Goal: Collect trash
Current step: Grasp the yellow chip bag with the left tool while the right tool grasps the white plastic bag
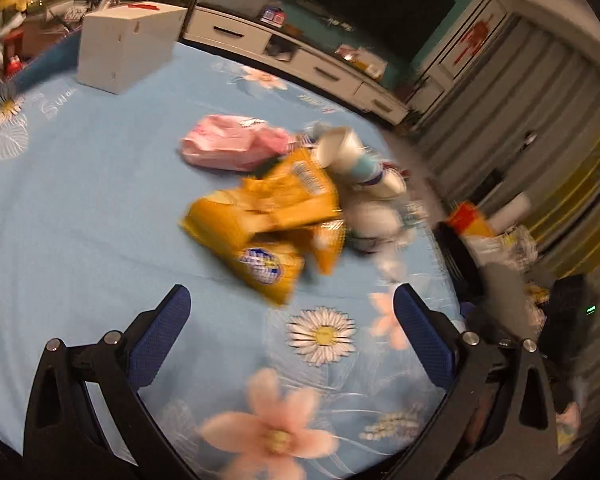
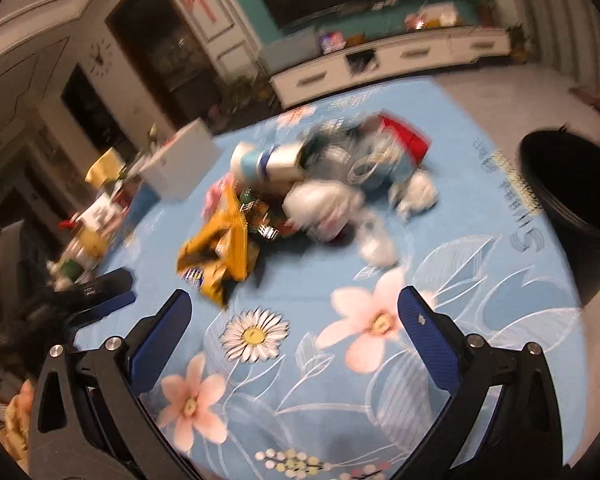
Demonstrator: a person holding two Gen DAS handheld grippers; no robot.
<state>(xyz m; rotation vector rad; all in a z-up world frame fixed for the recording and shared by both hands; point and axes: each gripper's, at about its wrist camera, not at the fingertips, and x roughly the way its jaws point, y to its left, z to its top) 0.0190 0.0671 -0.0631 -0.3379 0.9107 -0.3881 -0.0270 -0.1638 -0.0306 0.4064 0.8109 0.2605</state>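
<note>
Ahead of my left gripper [image 1: 292,312], in the middle of the left wrist frame, the trash pile lies on the blue flowered tablecloth [image 1: 80,208]: a crumpled yellow snack bag [image 1: 260,224] nearest me, a pink packet [image 1: 228,146] behind it, and a white paper cup [image 1: 342,148] with blurred white wrappers to its right. My left fingers stand wide apart and hold nothing; the yellow bag sits just beyond their tips, between their lines, not touching. I hover tilted down over the cloth. A white box [image 1: 128,46] stands at upper left.

Over in the right wrist view, my right gripper [image 2: 294,312] is likewise spread wide and empty above the printed flowers. The yellow snack bag [image 2: 220,248] lies just past my left fingertip, with the cup [image 2: 268,162], a red carton [image 2: 406,140] and white wrappers [image 2: 324,204] farther up at frame centre, all blurred. A black bin [image 2: 572,196] stands off the table at the right edge.
</note>
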